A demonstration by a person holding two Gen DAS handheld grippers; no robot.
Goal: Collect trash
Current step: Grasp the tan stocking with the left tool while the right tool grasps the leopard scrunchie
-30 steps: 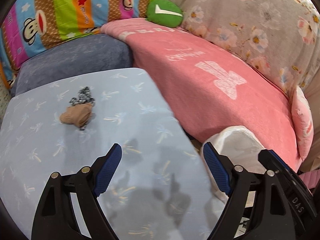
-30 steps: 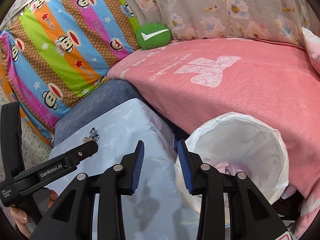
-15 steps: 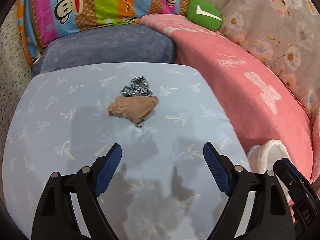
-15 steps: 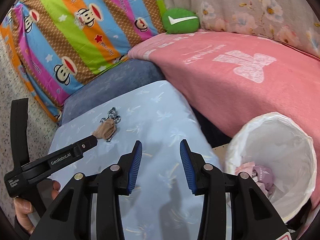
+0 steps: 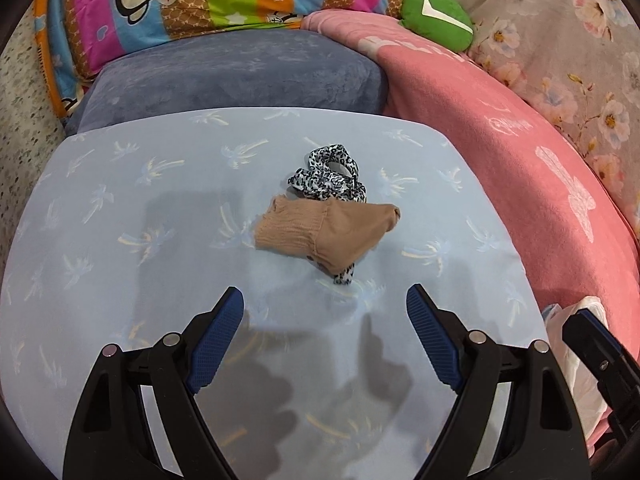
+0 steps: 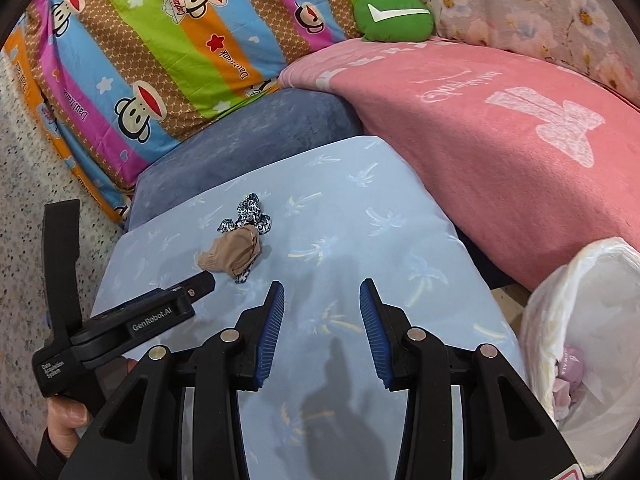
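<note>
A crumpled tan stocking (image 5: 326, 230) (image 6: 232, 255) lies on the light blue cloth-covered table (image 5: 120, 240) (image 6: 360, 220). A black-and-white leopard-print strip (image 5: 330, 174) (image 6: 248, 216) lies under and behind it. My left gripper (image 5: 325, 312) hovers just short of the stocking, its jaws wide open and empty. My right gripper (image 6: 321, 306) is over the table to the right of the pile, jaws partly open with nothing between them. A white-lined trash bin (image 6: 592, 344) (image 5: 576, 344) stands off the table's right edge with pink scraps inside.
A grey-blue cushion (image 5: 232, 76) sits behind the table. A pink blanket (image 6: 500, 128) covers the seat to the right, with a green pillow (image 6: 394, 16) and a striped monkey-print pillow (image 6: 160, 52) behind. A hand (image 6: 68, 416) grips the left tool's handle.
Both grippers have swung left from the bin toward the pile and come lower. The stocking now sits centred ahead of the left gripper. Neither jaw opening has changed.
</note>
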